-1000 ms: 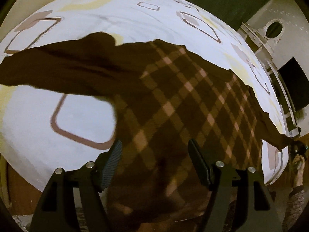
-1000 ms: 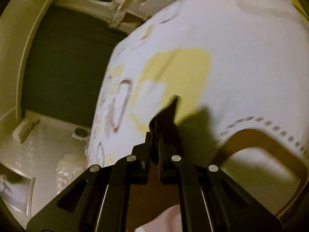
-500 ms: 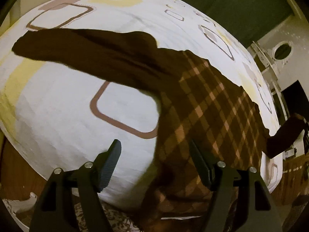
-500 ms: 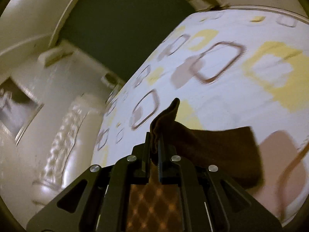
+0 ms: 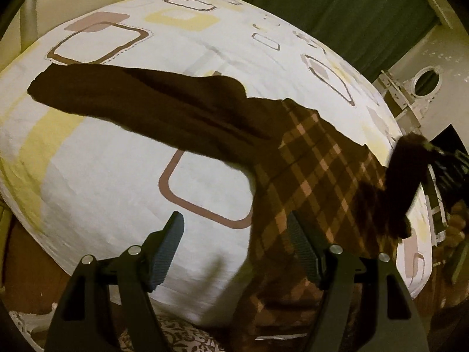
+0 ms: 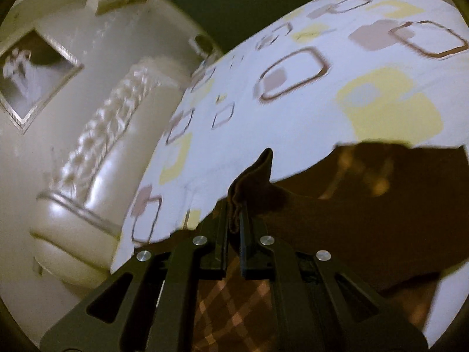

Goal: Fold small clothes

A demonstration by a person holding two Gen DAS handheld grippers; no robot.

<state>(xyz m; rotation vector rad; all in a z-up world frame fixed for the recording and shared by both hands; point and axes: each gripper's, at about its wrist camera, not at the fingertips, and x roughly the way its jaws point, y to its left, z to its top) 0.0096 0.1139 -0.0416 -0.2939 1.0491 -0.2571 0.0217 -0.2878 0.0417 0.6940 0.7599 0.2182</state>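
Garment: your dark brown knitted sweater with a tan diamond-check front (image 5: 316,170) lies spread on the bed, its hem spilling over the near edge of the mattress.
Left sleeve: the plain brown sleeve (image 5: 140,102) stretches flat across the sheet toward the far left, seen only from your left wrist.
Right sleeve: the other plain brown sleeve (image 5: 410,173) is lifted off the sheet at the right edge of that view; it is blurred there.
Left gripper: your left gripper (image 5: 236,249) hovers over the near edge of the bed with its jaws spread wide and nothing between them; its right finger (image 5: 302,243) sits over the checked fabric, though you cannot tell whether it touches.
Right gripper: your right gripper (image 6: 233,220) has its jaws pressed together on a fold of the sleeve cuff (image 6: 258,173), which sticks up past the fingertips. Only the right wrist view shows this pinch clearly.
Bed: the white bedsheet printed with brown, taupe and yellow rounded squares (image 5: 205,58) covers the mattress.
Surroundings: the right wrist view alone shows a cream tufted padded headboard (image 6: 96,146) and a framed picture (image 6: 32,79) on the wall; the left wrist view shows a dark green curtain (image 5: 337,8).
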